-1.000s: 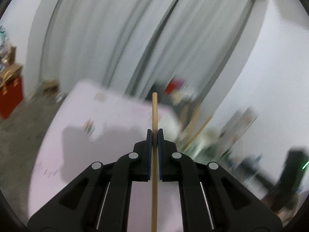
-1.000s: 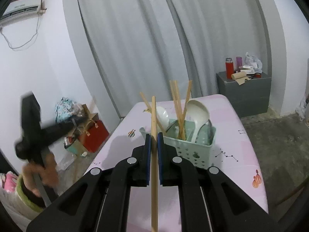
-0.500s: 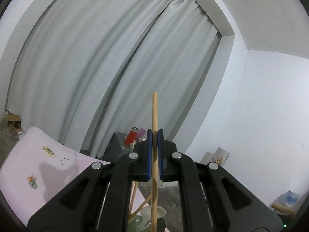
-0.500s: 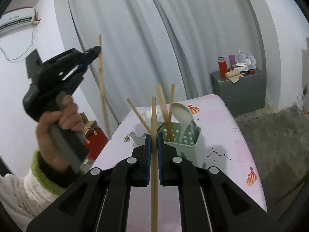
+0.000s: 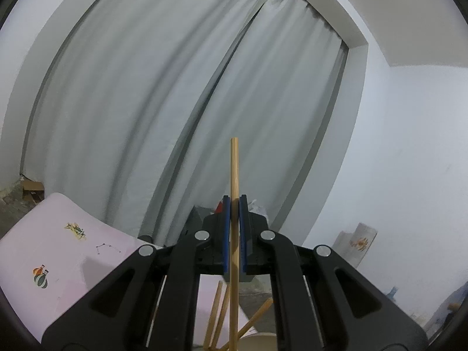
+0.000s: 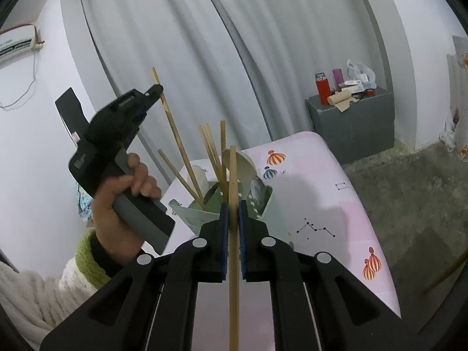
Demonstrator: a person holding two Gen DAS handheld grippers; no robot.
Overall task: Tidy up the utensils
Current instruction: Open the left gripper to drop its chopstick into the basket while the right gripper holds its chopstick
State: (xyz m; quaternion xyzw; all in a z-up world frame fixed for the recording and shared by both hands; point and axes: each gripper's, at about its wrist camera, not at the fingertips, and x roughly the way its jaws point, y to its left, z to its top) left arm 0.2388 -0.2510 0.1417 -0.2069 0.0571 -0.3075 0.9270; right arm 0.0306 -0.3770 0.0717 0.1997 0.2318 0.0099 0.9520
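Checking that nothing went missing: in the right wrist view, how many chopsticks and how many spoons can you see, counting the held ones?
Chopsticks: 6 (one in the left gripper, one in the right gripper, four loose in the green holder)
Spoons: 2, both white, in the holder
Total: 8

A lived-in home room: grey curtains (image 6: 181, 58), wall air conditioner (image 6: 16, 44), pink patterned tablecloth (image 6: 336, 204), cluttered grey cabinet (image 6: 351, 125).
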